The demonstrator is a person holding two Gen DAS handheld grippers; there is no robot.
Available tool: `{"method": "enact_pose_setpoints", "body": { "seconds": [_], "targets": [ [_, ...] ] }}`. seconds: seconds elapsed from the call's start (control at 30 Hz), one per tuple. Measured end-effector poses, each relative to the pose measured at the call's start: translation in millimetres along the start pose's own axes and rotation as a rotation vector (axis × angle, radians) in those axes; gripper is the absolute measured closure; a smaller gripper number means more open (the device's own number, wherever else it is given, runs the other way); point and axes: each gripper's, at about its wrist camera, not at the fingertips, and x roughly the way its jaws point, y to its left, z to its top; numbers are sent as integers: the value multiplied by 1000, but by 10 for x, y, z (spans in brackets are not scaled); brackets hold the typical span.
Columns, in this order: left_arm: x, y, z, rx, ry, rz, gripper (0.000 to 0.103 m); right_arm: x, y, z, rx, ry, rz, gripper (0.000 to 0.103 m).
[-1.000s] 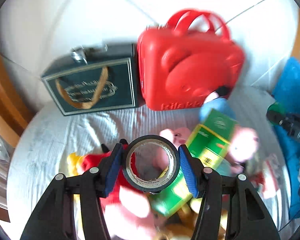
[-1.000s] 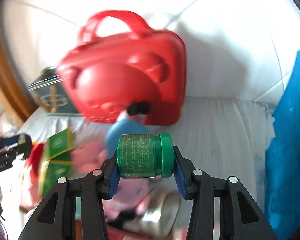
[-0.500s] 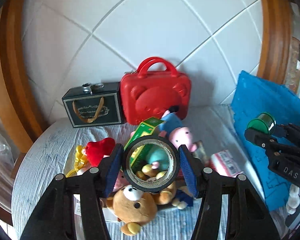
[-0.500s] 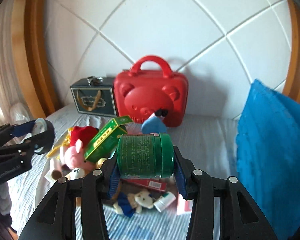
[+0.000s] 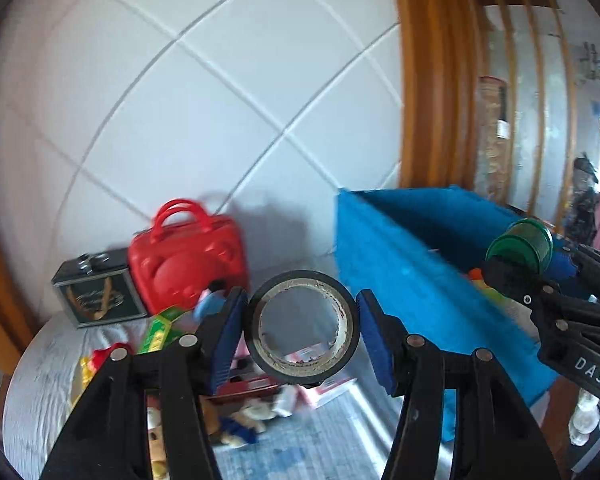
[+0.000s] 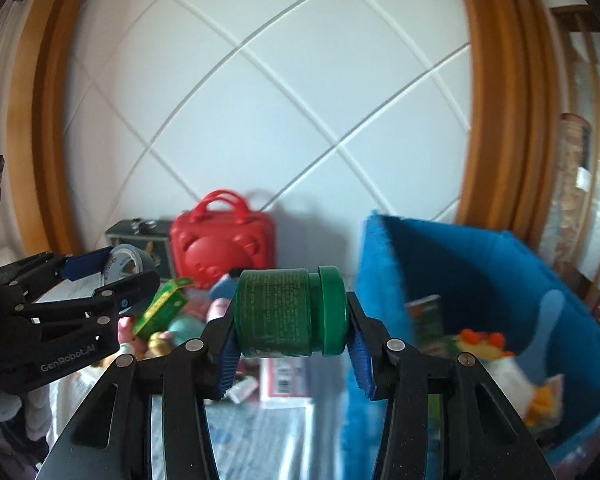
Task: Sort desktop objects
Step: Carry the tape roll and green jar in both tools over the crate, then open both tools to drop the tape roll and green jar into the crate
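Since a second ago, both your tools have risen off the pile and swung right, so the blue bin (image 6: pixel 480 264) now fills the right side of both views and the red case (image 5: pixel 186 252) has shrunk back toward the wall.

You are in the carry step: two things picked, neither yet dropped. The left tool (image 5: pixel 300 326) holds the tape roll (image 5: pixel 302 326) on edge, its hole facing the camera, blue pads pressing its two sides at a middling spread. The right tool (image 6: pixel 290 312) holds the green jar (image 6: pixel 290 312) lying sideways, lid to the right, one pad on its base and one on the lid, a little narrower than the left.

In the left view the jar shows already near the bin's rim, while the tape is short of the bin's near wall, above the desk (image 5: pixel 48 384). The bin already holds a few things, among them an orange-and-white toy (image 6: pixel 484 344).

Next, I judge, you need to bring each tool past the rim and over the open bin before you open it; the right one looks closer. Keep the jar level as you go: it is gripped end to end and could pivot. The loose toys and the green box (image 6: pixel 162 308) stay on the desk for later trips.
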Motion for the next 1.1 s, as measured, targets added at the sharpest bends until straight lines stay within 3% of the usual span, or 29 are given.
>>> {"method": "enact_pose_setpoints", "body": {
  "seconds": [0.13,0.33,0.6,0.83,1.1],
  "targets": [
    [62,-690,140,50,-15,-85,47,-197,-670,-82,50,-6,-104,57],
    [267,-1735,225,120,8,-176,47,-214,-1624,-338,102,60,-228,57],
    [661,-2885,165,205,85,-217,47,-11,-2438,-637,142,132,-302,57],
    [900,-3276,149,221,127,-207,47,155,-2725,-743,110,168,-322,57],
    [1005,-3289,188,196,139,-171,47,309,-2812,-762,72,194,-307,57]
  ]
}}
